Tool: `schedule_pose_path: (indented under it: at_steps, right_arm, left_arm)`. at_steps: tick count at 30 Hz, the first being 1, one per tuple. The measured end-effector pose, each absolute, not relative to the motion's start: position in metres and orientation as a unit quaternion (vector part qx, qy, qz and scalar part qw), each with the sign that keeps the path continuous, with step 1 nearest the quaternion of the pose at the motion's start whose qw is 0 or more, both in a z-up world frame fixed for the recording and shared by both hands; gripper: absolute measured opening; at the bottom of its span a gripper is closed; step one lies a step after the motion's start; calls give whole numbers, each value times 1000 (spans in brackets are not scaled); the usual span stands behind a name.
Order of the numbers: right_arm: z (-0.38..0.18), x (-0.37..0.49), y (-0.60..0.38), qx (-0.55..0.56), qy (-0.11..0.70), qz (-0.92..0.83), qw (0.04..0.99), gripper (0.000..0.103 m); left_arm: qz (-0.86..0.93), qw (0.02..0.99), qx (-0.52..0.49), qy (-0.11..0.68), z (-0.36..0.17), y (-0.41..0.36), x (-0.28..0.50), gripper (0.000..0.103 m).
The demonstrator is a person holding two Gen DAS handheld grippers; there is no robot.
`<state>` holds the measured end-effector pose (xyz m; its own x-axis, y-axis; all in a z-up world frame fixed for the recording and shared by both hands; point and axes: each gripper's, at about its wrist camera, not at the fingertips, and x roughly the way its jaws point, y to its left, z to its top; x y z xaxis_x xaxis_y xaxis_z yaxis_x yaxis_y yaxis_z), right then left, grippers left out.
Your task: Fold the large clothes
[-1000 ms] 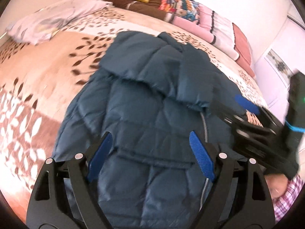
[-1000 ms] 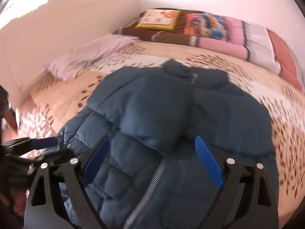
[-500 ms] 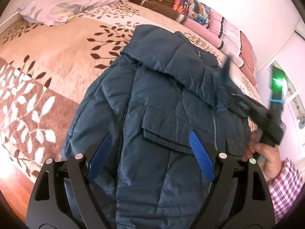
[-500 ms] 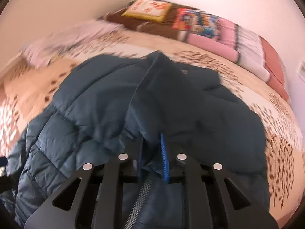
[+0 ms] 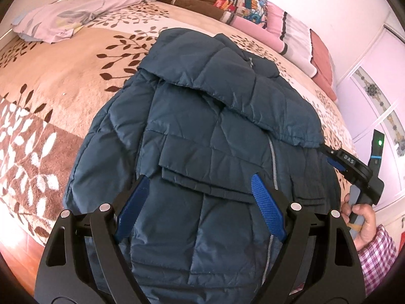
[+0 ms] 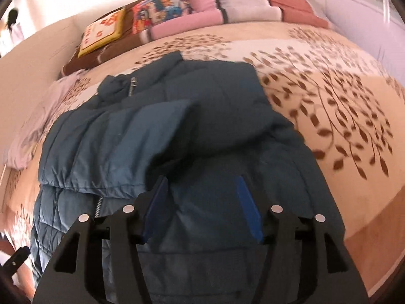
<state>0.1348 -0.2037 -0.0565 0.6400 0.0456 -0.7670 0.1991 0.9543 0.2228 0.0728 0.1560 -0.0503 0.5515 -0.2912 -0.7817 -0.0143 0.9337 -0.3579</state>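
Note:
A dark blue puffer jacket [image 5: 202, 131] lies front up on the bed, zip [image 5: 273, 157] closed. One sleeve [image 5: 227, 83] is folded across the chest, and its cuff [image 6: 76, 182] ends near the zip. My left gripper [image 5: 200, 202] hovers open over the jacket's lower front with nothing between its blue pads. At the jacket's right edge, just past the cuff, is my right gripper [image 5: 336, 159], held by a hand [image 5: 359, 217]. In its own view the right gripper [image 6: 202, 202] has its jaws opening over the jacket's side; they press on nothing.
The bed has a beige leaf-print blanket [image 5: 63, 76]. A lilac pillow [image 5: 76, 7] lies at the far left, and folded quilts and cushions [image 5: 253, 2] line the headboard. The bed's edge and wooden floor [image 6: 367, 248] show at the right. A wardrobe [image 5: 379, 106] stands behind.
Half a second ago the right gripper was shut on the sleeve fabric. It has since let go, rolled and moved right to the jacket's edge. The left gripper has stayed put.

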Motion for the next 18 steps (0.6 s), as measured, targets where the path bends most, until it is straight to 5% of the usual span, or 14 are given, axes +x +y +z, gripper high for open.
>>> schedule_pose_path:
  at_steps: [9,11,12,18]
  right_arm:
    - [-70,153,-202,290,442,62,847,58]
    - [-70,163,-197,271,448,63,850,14]
    - [-69,166,-196,266,450,62,850,7]
    - [-67,180,-201,216,453,28,864,7]
  left_arm:
    - [-70,861,-166,476,-56,161,69,82]
    - [-67,861,-163,476,-56,162,68,82]
    - [-66,861,-162,477,-57,164,68,82]
    - [-53,859,-168,480,-61,171,68,82]
